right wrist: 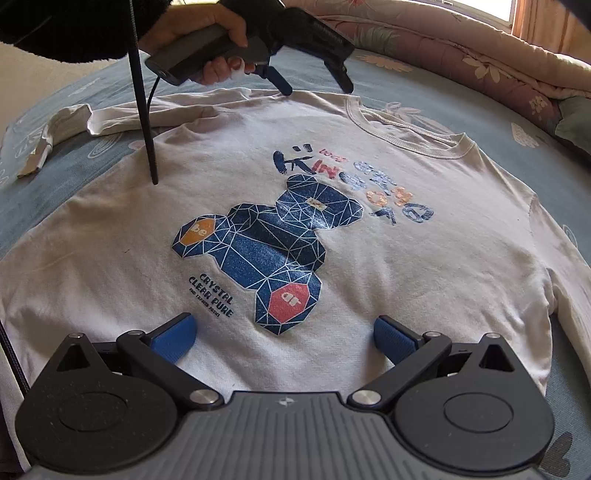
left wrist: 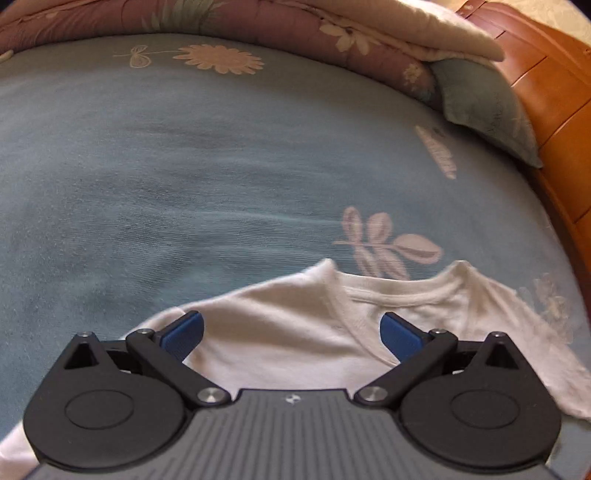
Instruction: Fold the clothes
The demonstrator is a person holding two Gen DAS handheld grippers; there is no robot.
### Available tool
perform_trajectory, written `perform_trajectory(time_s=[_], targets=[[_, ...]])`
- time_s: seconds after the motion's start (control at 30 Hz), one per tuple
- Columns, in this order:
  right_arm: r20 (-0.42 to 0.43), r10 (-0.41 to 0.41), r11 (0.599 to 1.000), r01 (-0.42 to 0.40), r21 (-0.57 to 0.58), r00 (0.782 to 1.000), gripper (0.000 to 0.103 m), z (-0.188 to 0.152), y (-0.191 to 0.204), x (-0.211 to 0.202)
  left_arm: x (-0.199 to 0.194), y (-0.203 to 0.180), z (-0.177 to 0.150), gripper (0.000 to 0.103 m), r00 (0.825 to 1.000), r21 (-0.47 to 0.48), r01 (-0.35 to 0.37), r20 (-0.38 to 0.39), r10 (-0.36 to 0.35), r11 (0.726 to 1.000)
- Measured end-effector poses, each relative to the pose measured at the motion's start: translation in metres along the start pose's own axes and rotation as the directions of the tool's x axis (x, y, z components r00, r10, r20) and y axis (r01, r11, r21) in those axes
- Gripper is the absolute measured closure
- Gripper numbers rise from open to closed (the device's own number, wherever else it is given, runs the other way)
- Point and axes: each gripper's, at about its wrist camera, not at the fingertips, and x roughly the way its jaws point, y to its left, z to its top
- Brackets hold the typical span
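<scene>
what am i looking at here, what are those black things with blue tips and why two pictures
Each picture comes from a camera mounted on a hand-held gripper, a two-finger clamp that a person squeezes. The black parts with blue pads at the bottom are that gripper's own fingers. One picture looks along the left gripper, the other along the right gripper. Both are open and hold nothing. A white shirt with a blue bear print lies spread flat, print up, on a bed sheet that is blue with flowers. In the right view you also see the person's hand holding the left gripper over the shirt's shoulder, near the collar. A quilt lies bunched at the far edge.
</scene>
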Motion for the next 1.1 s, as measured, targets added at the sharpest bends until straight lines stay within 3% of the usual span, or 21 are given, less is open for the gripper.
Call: perform_trajectory(time_s=[0.13, 0.23, 0.3, 0.47, 0.63, 0.77, 0.9, 1.1], targets=[[0.000, 0.000, 1.000, 0.000, 0.001, 1.000, 0.000, 0.000, 0.000, 0.000, -0.002, -0.012, -0.029, 0.002, 0.996, -0.035, 0.056, -0.063, -0.058, 0.998], [0.001, 0.000, 1.000, 0.000, 0.002, 1.000, 0.000, 0.000, 0.000, 0.000, 0.003, -0.017, -0.041, 0.002, 0.999, 0.037, 0.023, -0.049, -0.021, 0.999], [0.004, 0.000, 1.000, 0.000, 0.001, 1.000, 0.000, 0.000, 0.000, 0.000, 0.004, -0.017, -0.034, 0.002, 0.999, 0.021, -0.006, -0.032, 0.007, 1.000], [0.004, 0.000, 1.000, 0.000, 0.002, 1.000, 0.000, 0.000, 0.000, 0.000, -0.016, -0.029, -0.027, 0.002, 1.000, 0.044, 0.009, 0.003, -0.009, 0.999], [0.003, -0.001, 1.000, 0.001, 0.003, 1.000, 0.000, 0.001, 0.000, 0.000, -0.020, -0.038, -0.060, 0.002, 0.997, 0.057, 0.037, -0.066, -0.034, 0.998], [0.002, -0.002, 1.000, 0.002, 0.004, 1.000, 0.000, 0.001, 0.000, 0.000, -0.015, -0.027, -0.081, 0.002, 0.998, 0.072, -0.012, -0.056, 0.016, 0.997], [-0.021, -0.003, 1.000, 0.003, 0.005, 1.000, 0.000, 0.005, 0.000, 0.001, -0.022, -0.019, -0.070, 0.002, 0.999, -0.029, -0.018, -0.042, 0.017, 0.999], [-0.090, -0.009, 0.999, 0.013, 0.046, 0.996, 0.000, 0.018, -0.002, 0.004, -0.057, -0.019, -0.084, 0.002, 0.997, -0.071, 0.070, -0.021, -0.072, 0.995]])
